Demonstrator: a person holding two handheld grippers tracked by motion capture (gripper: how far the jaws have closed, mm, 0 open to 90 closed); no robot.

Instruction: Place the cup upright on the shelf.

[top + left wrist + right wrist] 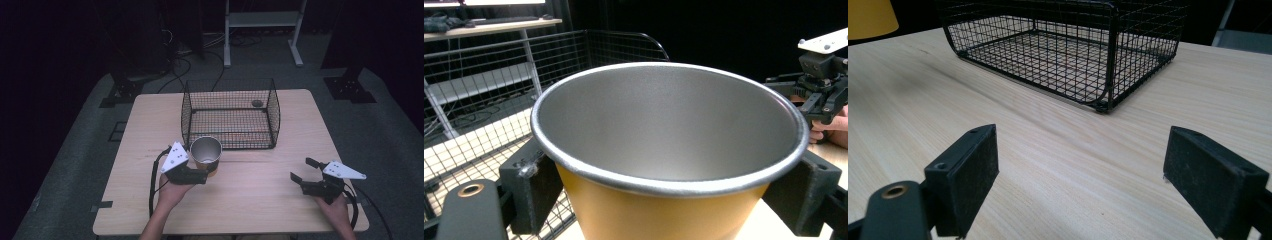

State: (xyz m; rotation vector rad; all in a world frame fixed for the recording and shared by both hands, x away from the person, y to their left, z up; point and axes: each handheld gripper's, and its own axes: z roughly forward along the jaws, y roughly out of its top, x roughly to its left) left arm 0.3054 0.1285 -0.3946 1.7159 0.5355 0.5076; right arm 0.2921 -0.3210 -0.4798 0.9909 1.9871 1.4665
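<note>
Dark surroundings enclose a light wood-grain bench (260, 195) that stands on grey floor covering, with cables and a white metal frame (262, 30) on the floor beyond the far edge. On the bench, a black wire basket (230, 112) sits at the middle of the far half, open at the top, with a small dark round object (257, 103) inside near its far right corner. The left gripper (206, 172) is held by a hand (172, 192) that enters from the near edge, left of centre; its fingers (531, 187) are closed against both sides of a metal cup (206, 152) with a silver interior and a yellow-orange outer wall, upright and held just in front of the basket's near left corner. Whether the cup base touches the bench cannot be determined. The right gripper (302, 170) is held by a hand (337, 210) near the near right corner, pointing toward the far left; its fingers (965, 175) are spread wide apart above bare wood, holding nothing. No legible writing or brand marking is visible.
</note>
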